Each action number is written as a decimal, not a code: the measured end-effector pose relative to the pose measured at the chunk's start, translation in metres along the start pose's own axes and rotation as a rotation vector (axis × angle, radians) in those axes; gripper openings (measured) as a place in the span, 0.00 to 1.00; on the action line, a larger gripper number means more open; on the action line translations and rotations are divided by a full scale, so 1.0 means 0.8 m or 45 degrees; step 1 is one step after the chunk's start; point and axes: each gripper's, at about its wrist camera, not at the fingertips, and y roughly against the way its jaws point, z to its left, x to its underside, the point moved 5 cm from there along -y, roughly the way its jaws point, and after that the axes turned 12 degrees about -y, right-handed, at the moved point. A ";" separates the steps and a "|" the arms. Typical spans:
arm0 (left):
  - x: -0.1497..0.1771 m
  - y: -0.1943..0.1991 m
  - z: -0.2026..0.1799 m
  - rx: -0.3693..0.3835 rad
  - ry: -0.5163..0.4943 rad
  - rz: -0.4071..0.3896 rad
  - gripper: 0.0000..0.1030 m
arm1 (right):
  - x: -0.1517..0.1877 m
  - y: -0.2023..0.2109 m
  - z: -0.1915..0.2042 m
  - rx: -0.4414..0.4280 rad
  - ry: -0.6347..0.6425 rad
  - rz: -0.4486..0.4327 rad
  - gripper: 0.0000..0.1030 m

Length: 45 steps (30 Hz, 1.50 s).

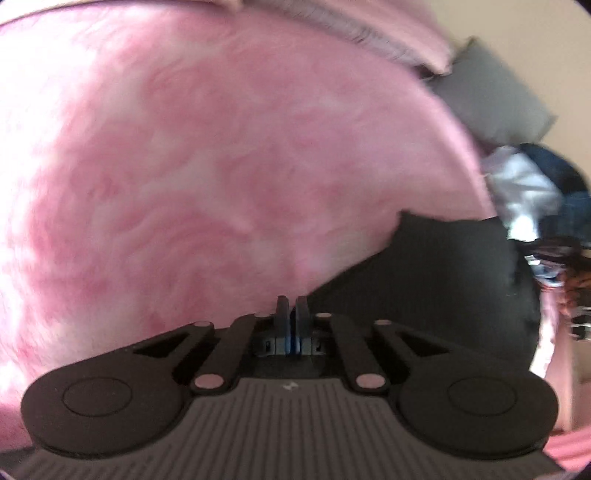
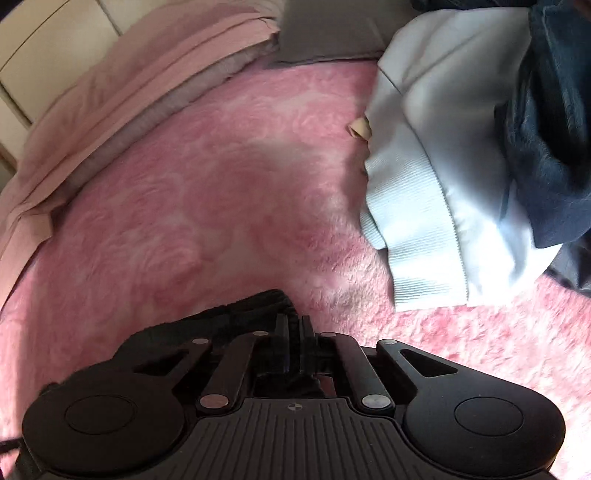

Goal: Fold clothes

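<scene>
**Left wrist view blurred; dark garment pinched at both ends over a pink blanket**

The left wrist view is smeared with motion blur, so textures are soft. The left gripper has its fingers drawn together, and the black garment spreads from just beside them to the right; whether cloth sits between the pads cannot be told, since the tips meet right at the garment's edge. The garment's lower part is hidden behind the gripper body. To the far right, a heap of pale and dark blue clothes is cut off by the lens rim, and something dark and tangled below it is too blurred to name.

In the right wrist view, the right gripper has its fingers clamped on a bunched fold of the same black garment, most of which is covered by the gripper itself. The fluffy pink blanket on the bed lies bare ahead and to the left. Its far edge meets a folded pale pink sheet and a grey pillow. On the right, a light blue sweatshirt with a ribbed hem rests on the blanket, partly under a dark blue garment that runs out of frame. A small beige scrap peeks out at the sweatshirt's left edge, unidentifiable.
</scene>
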 end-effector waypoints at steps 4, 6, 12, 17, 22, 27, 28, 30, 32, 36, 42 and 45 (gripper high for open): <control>-0.008 0.012 -0.010 -0.094 -0.024 -0.023 0.13 | -0.006 -0.005 -0.001 0.029 -0.027 -0.006 0.10; -0.005 0.031 -0.003 -0.136 0.054 -0.062 0.16 | -0.013 0.011 -0.011 0.039 -0.086 -0.017 0.42; 0.023 0.082 -0.016 -0.161 0.194 -0.100 0.16 | 0.002 0.070 -0.066 0.045 -0.238 -0.017 0.64; 0.057 0.092 -0.052 -0.140 0.234 -0.068 0.16 | 0.045 0.094 -0.103 -0.053 -0.446 0.027 0.64; 0.085 0.089 -0.081 -0.135 0.239 -0.037 0.16 | 0.058 0.103 -0.092 -0.116 -0.450 0.031 0.34; 0.111 0.095 -0.099 -0.174 0.230 -0.024 0.16 | 0.061 0.108 -0.073 -0.117 -0.344 0.012 0.13; 0.116 0.097 -0.101 -0.184 0.231 -0.025 0.16 | 0.062 0.109 -0.070 -0.115 -0.325 0.010 0.13; 0.128 0.101 -0.103 -0.214 0.228 -0.023 0.16 | 0.069 0.104 -0.077 -0.085 -0.324 0.021 0.13; 0.144 0.104 -0.102 -0.253 0.240 0.005 0.15 | 0.072 0.096 -0.078 -0.059 -0.328 0.023 0.13; 0.170 0.128 -0.104 -0.293 0.267 -0.011 0.15 | 0.067 0.117 -0.054 -0.103 -0.277 -0.061 0.13; 0.197 0.146 -0.106 -0.350 0.310 -0.015 0.15 | 0.085 0.076 -0.080 0.111 -0.230 0.015 0.53; 0.196 0.158 -0.109 -0.373 0.287 -0.026 0.15 | 0.083 0.103 -0.060 0.214 -0.109 -0.055 0.63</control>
